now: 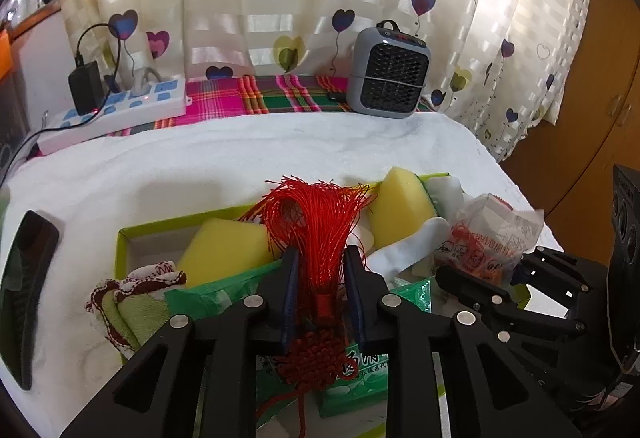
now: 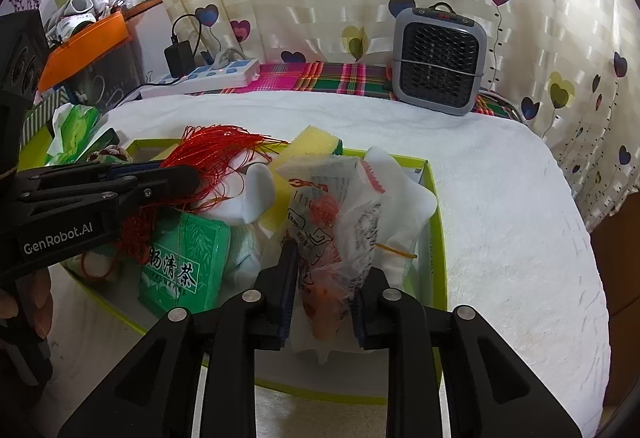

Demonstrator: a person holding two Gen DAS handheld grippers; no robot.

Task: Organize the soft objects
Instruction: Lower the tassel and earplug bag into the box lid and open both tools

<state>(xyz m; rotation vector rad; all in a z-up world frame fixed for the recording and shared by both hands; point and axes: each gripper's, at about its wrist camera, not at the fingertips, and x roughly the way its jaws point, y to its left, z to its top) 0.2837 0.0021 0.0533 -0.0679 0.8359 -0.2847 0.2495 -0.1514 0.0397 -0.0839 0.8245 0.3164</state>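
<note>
A green-rimmed box [image 1: 124,238] on the white towel holds two yellow sponges [image 1: 228,246], white socks [image 2: 256,194], a green tea packet [image 2: 188,258] and a red-trimmed cloth [image 1: 136,290]. A red tassel with a knot [image 1: 320,222] lies over the box, between the fingers of my left gripper [image 1: 322,254]. The pads stand a little off its bound neck, so the gripper is open. A crinkled clear plastic packet with red print [image 2: 340,198] stands in the box's right part, loosely between the parted fingers of my right gripper [image 2: 330,262]. That gripper's right fingertip is hidden behind the packet.
A grey fan heater [image 1: 388,74] stands at the back of the table on a plaid cloth. At the back left lies a white power strip [image 1: 120,110] with a black charger. A black object [image 1: 28,278] lies left of the box. Curtains hang behind, and a wooden cabinet [image 1: 600,118] stands to the right.
</note>
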